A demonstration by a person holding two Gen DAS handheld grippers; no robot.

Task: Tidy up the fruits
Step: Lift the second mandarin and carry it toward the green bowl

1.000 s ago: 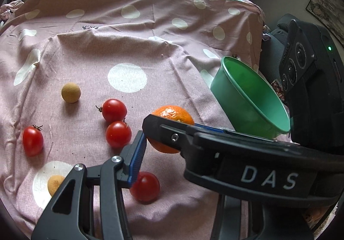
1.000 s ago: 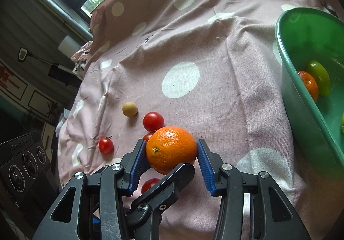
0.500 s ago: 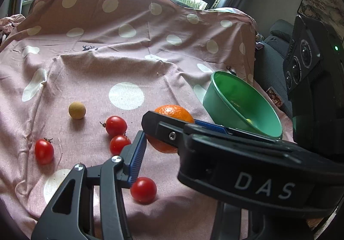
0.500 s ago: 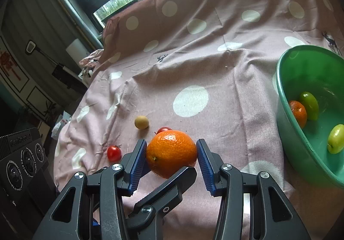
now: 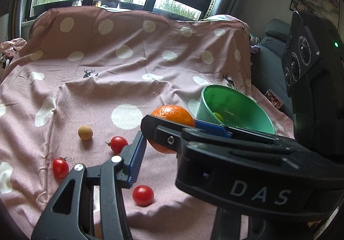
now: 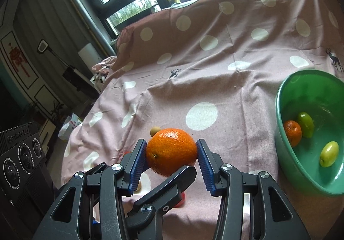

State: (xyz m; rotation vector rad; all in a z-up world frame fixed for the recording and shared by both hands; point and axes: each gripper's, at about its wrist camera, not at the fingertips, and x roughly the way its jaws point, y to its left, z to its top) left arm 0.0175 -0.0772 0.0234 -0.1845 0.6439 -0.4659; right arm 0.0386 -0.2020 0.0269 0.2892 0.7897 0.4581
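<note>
Holding an orange (image 6: 172,152) in my right jaws right now: both blue pads (image 6: 137,167) are pressed on its sides, so it's properly clamped. It sits over the pink spotted cloth (image 5: 129,81), left of the green bowl (image 6: 278,106) and not in it.

My left jaws are the messy bit. From the left camera I only see one of their blue pads (image 5: 135,160), just beside the orange, and the other side is hidden behind the right-hand tool (big black thing crossing the whole view). From the right camera one black finger (image 6: 167,186) of the left tool pokes across under the orange. So I can't tell whether they're apart or together.

The bowl already has a smaller orange (image 6: 292,135) and two green fruits (image 6: 305,125) (image 6: 327,154) in it.

Out on the cloth there are three cherry tomatoes (image 5: 118,144) (image 5: 60,168) (image 5: 143,195) and a little tan round fruit (image 5: 85,132), all lying apart from each other.
</note>
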